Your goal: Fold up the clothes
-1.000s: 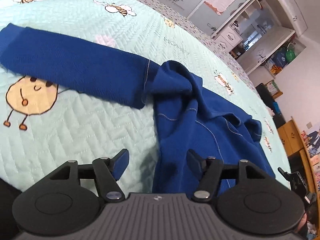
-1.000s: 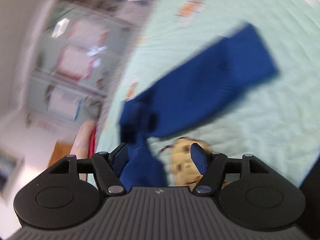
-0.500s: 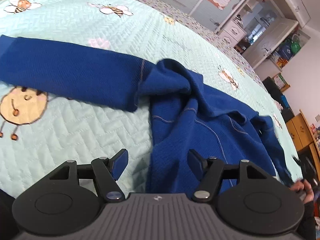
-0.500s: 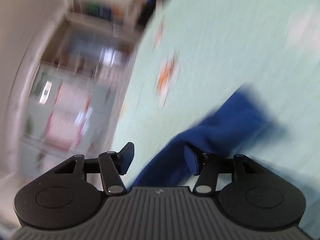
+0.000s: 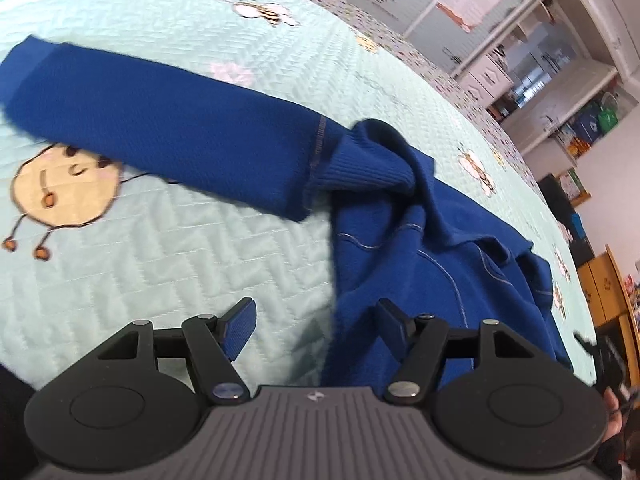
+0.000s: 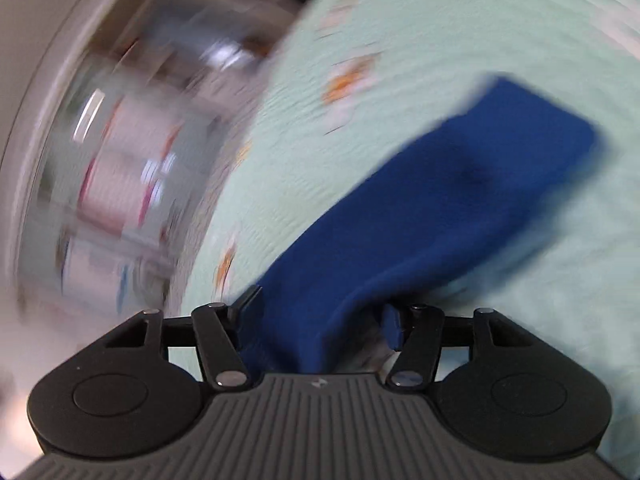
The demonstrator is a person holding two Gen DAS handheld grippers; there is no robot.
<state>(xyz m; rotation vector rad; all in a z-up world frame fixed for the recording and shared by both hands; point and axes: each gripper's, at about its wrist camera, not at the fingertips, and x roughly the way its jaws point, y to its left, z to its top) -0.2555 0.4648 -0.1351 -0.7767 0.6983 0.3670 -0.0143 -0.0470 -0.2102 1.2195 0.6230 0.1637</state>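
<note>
A blue sweatshirt [image 5: 420,264] lies crumpled on a mint quilted bedspread [image 5: 160,264]. One sleeve [image 5: 160,120] stretches flat toward the upper left. My left gripper [image 5: 316,326] hovers open low over the garment's near edge, its right fingertip [image 5: 394,326] over the blue cloth and its left one over bare quilt. The right wrist view is blurred by motion. There my right gripper [image 6: 320,318] is open, and a blue sleeve [image 6: 460,184] runs from between its fingers out to the upper right.
A cookie cartoon [image 5: 66,184] and bees are printed on the quilt. White shelves and cabinets [image 5: 540,60] stand beyond the bed's far side, with a wooden cabinet [image 5: 608,280] at right. A person's hand [image 5: 612,404] shows at the right edge.
The right gripper has swung fast across the bed, and the blue sleeve now sits between its fingers. The left gripper has barely shifted. The garment's far right part has dropped lower.
</note>
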